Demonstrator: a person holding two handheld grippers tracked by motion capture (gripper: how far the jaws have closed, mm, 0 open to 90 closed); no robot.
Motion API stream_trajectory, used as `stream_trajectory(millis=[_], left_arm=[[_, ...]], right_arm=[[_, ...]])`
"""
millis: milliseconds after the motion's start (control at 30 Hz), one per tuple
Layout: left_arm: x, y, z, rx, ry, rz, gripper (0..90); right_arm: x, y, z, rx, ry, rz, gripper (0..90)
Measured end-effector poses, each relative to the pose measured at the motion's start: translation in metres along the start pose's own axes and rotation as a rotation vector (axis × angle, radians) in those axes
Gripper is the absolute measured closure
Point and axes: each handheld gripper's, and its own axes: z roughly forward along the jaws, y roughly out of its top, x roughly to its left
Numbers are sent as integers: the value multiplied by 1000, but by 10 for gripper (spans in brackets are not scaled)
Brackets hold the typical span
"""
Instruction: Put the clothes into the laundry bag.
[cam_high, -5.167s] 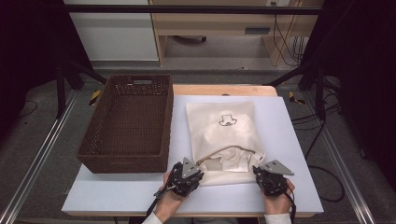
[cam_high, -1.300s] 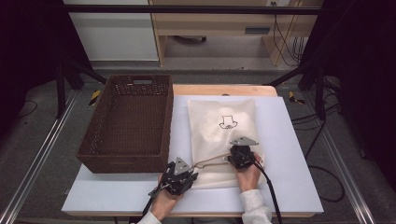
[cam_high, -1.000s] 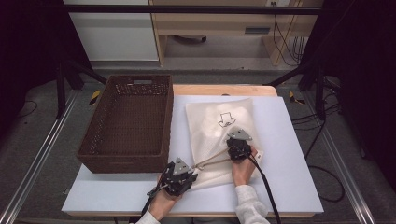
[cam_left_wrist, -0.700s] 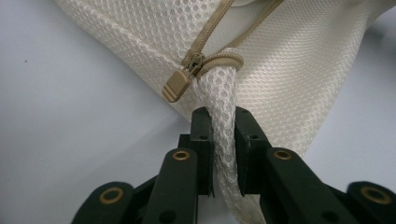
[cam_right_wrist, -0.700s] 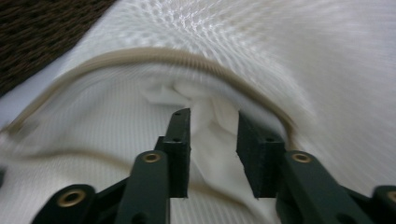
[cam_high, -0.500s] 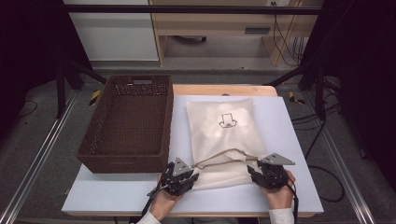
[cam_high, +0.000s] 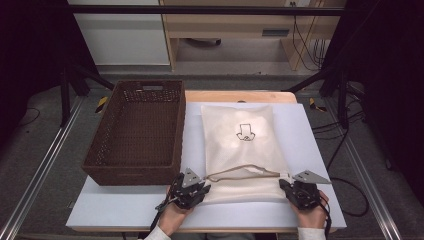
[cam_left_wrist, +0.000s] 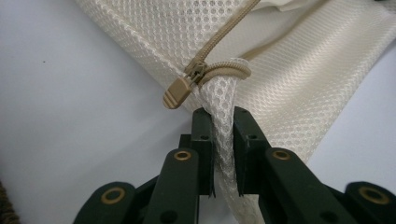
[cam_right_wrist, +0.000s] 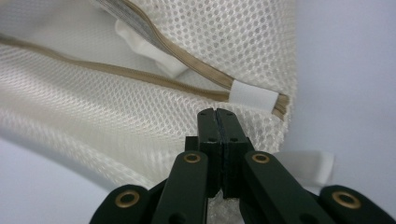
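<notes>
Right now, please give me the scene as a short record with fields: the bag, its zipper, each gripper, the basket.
bag: white mesh bag lying flat on the table
zipper: open, slider at the bag's left corner
left gripper: shut on the mesh beside the slider
right gripper: shut on the bag's right corner
basket: brown wicker basket left of the bag

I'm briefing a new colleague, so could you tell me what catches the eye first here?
The cream mesh bag lies mid-table with its zipper open along the near edge. The left gripper and right gripper each pinch a near corner. A brown wicker basket stands left of it.
</notes>
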Motion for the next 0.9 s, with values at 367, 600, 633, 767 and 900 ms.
stream_trajectory(millis=[367, 600, 633, 767, 900], left_arm=[[8, 5, -7, -66, 16, -16, 379], [14, 6, 11, -11, 29, -25, 617], [14, 6, 11, -11, 29, -25, 654], [14, 2, 10, 1, 52, -8, 706], [13, -2, 2, -19, 76, 5, 660]], right_arm=[[-10, -3, -9, -123, -2, 12, 492], [-28, 7, 30, -29, -16, 50, 605], [-28, 7, 30, -29, -16, 50, 605], [-26, 3, 27, -20, -20, 36, 765], [-23, -1, 21, -25, 8, 30, 734]])
